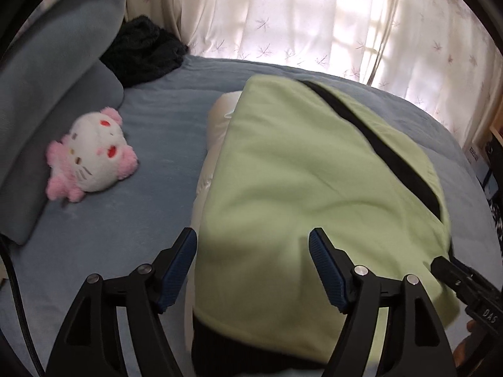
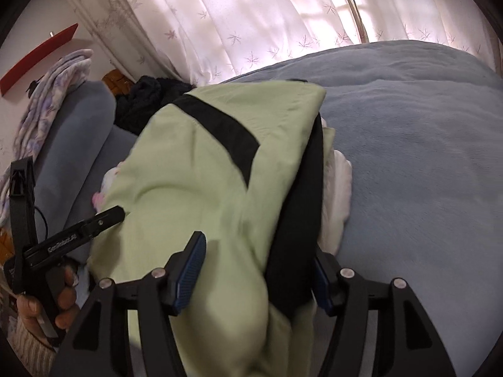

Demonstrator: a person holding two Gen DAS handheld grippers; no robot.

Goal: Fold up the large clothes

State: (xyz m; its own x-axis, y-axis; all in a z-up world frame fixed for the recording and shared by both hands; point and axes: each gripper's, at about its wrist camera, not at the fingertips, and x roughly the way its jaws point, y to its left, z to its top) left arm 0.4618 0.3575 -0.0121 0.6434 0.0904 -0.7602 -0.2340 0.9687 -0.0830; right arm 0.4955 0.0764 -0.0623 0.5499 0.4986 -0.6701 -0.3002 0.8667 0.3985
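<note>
Two grippers work at the near edge of a green jacket (image 1: pixel 298 169) with black stripes, folded on our blue bed (image 1: pixel 151 132). Our left gripper (image 1: pixel 253 271) stands spread wide, fabric bulging between its fingers. Our right gripper (image 2: pixel 259 278) straddles a bunched fold; we cannot tell whether it pinches. A plush toy (image 1: pixel 91 154) lies well apart.
</note>
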